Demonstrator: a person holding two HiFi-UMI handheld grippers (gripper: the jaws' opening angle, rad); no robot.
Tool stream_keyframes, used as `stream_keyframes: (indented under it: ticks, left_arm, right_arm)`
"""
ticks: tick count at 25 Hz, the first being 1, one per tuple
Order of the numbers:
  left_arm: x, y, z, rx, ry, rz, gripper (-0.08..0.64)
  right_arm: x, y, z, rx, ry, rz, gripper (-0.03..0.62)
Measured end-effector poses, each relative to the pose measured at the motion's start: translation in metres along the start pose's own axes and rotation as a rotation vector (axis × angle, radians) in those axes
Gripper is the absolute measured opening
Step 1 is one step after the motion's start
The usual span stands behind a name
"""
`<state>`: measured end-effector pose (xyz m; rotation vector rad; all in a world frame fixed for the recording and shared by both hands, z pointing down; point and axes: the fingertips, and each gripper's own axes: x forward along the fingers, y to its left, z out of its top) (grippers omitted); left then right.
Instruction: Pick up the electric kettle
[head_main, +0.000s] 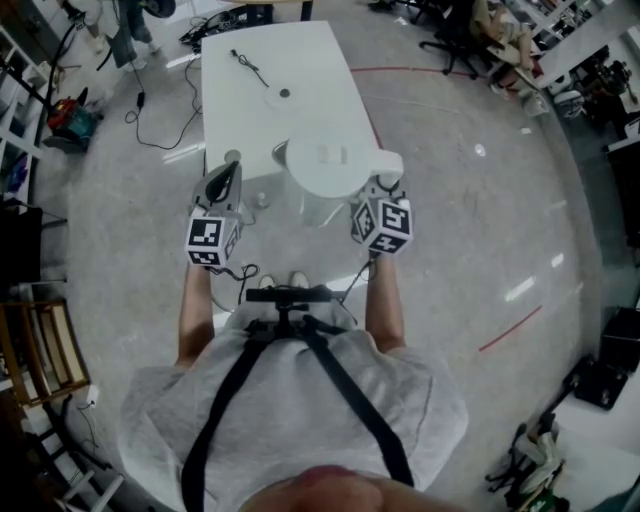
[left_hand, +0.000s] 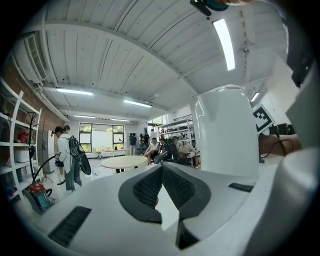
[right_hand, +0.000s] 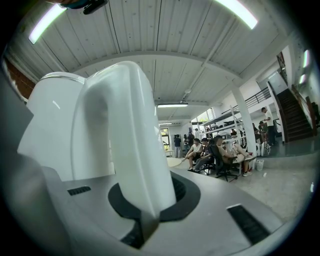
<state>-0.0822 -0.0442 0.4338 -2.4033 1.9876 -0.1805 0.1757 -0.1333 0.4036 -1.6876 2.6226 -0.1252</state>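
The white electric kettle hangs above the near end of the white table, its round lid facing up. My right gripper is shut on the kettle's curved handle, which fills the gap between its jaws; the kettle's body rises to the left of it. My left gripper is level beside the kettle's left side, apart from it, shut with nothing between its dark pads. In the left gripper view the kettle stands at the right.
The kettle's round base and its black cord lie further back on the table. Cables trail on the floor at the left. Seated people, a round table and shelving stand in the far room.
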Motion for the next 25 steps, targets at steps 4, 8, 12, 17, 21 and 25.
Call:
stream_keyframes:
  ticks: [4, 8, 12, 17, 21, 25]
  left_arm:
    - [-0.0004, -0.0011, -0.0012, 0.003, 0.003, -0.001, 0.006]
    - [-0.0001, 0.0003, -0.0006, 0.004, 0.003, 0.003, 0.006]
    - [-0.0001, 0.0000, -0.0042, 0.007, 0.007, 0.004, 0.007]
    - [0.0018, 0.0038, -0.0023, 0.003, 0.014, 0.010, 0.006]
    - [0.0017, 0.0037, -0.0033, 0.002, 0.013, 0.010, 0.006]
    - [-0.0010, 0.0021, -0.0049, 0.002, 0.013, 0.010, 0.007]
  right_arm:
    - [0.0004, -0.0001, -0.0013, -0.013, 0.002, -0.001, 0.012]
    - [0.0031, -0.0003, -0.0018, -0.025, 0.003, -0.005, 0.011]
    - [0.0034, -0.0004, -0.0035, -0.021, 0.001, -0.002, 0.012]
    - [0.0077, -0.0004, 0.0018, -0.022, -0.003, -0.001, 0.012]
    - [0.0064, -0.0015, 0.0024, -0.017, -0.005, -0.004, 0.012]
    - [0.0031, -0.0019, 0.0027, -0.021, -0.009, -0.006, 0.012]
